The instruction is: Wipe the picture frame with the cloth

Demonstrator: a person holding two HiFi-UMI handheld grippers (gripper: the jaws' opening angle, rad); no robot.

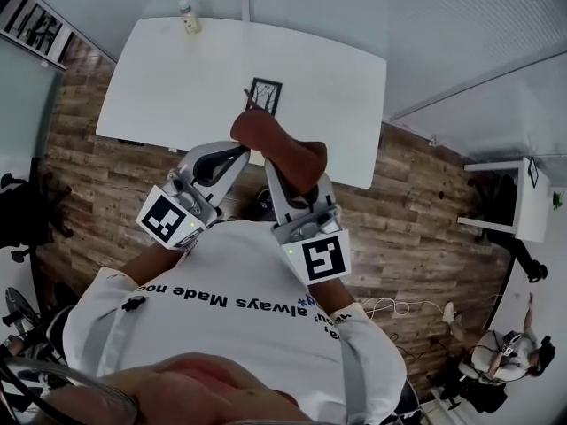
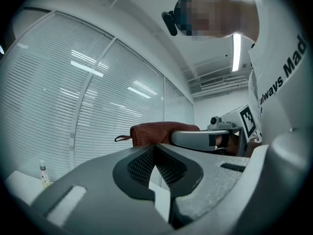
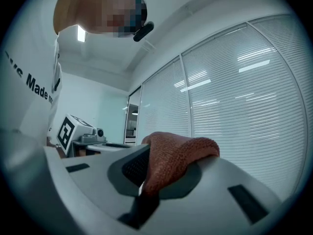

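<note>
Picture frame [image 1: 264,96] on table [image 1: 151,96], bottle [image 1: 188,16] beyond

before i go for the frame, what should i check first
1. Cloth gripped by right gripper: ok, jaws shut on it.
2. Left gripper free: ok, jaws together, nothing between.
3. Picture frame in sight on the table: ok.
4. Frame upright or flat: cannot tell.
5. Cloth on the frame: not ok, apart from it.
6. Bottle away from the frame: ok, far corner.
</note>
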